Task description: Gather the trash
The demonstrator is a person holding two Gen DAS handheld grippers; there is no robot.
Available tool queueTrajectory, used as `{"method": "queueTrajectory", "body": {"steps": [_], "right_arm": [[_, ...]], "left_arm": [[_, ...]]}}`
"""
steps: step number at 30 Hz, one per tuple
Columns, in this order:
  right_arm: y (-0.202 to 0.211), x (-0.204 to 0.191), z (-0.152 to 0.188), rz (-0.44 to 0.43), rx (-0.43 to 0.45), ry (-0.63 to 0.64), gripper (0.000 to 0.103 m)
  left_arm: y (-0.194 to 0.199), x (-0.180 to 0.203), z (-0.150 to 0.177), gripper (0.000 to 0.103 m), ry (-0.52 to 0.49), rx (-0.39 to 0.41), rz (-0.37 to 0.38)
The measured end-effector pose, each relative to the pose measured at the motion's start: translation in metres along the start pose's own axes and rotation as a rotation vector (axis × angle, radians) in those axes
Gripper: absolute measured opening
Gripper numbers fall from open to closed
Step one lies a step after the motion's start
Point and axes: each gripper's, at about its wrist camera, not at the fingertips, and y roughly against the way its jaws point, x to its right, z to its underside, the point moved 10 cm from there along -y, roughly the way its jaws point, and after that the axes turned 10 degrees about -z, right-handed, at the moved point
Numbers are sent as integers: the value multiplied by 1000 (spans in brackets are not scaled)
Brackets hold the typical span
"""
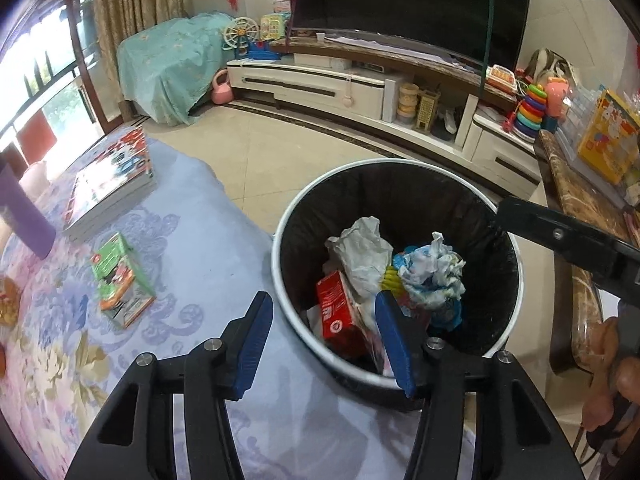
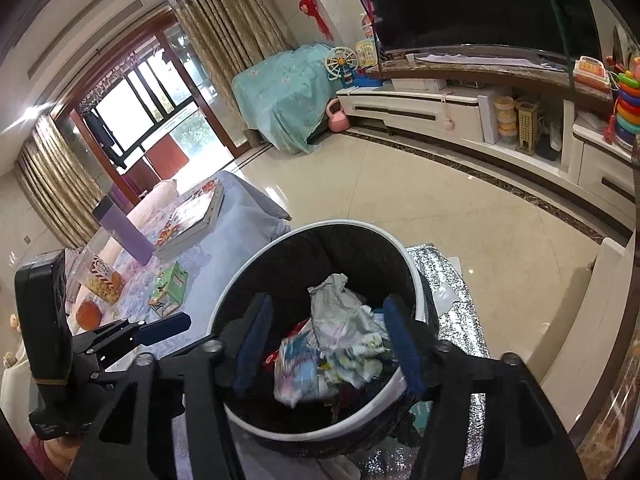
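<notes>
Left gripper [image 1: 324, 344]: blue pads spread wide with nothing between them, poised over the near rim of the bin – looks like it let go or has nothing to carry
Right gripper [image 2: 328, 344]: also spread and empty, hanging right above the bin's mouth, so anything dropped would fall straight in
Trash bin [image 1: 280, 216]: white rim, black liner, standing on the floor just beside the table edge (handy for sweeping things off)
Trash inside: crumpled white paper [image 1: 362, 256], a balled blue-and-white wrapper [image 1: 432, 270], a red carton [image 1: 336, 314] – print on it too blurred to read
Table [image 1: 192, 240]: floral cloth, a green box [image 1: 120, 280] and a stack of books [image 1: 112, 184] lying on it; possibly the box goes next
Writing: none legible anywhere
</notes>
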Motion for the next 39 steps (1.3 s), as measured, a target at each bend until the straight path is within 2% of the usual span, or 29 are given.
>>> {"method": "queueTrajectory", "body": {"steps": [4,12,16,22,28,29,31,35,39], "right_arm": [[8,-10,6,-3,19,2,86],[36,-45,43,-15,87,-3,98],[47,-62,63,-1,124,13,101],[62,-86,93,20,167,40,102],[81,-107,102,57,218,102,102],[89,-112,100,71,245,127,102],[103,-123,96,93,302,171,103],[139,-146,91,187,484,293,103],[147,-159,99,245,557,372,103]], "left_arm": [[22,-16,18,54,55,38,-4],[69,-55,79,61,206,100,5],[94,-71,109,66,248,141,-22],[136,-81,138,76,262,227,-54],[187,-89,162,81,260,363,-93],[194,-92,165,84,265,389,-102],[211,-101,172,102,295,448,-141],[237,-112,193,102,364,546,-190],[244,-111,206,102,357,576,-225]]}}
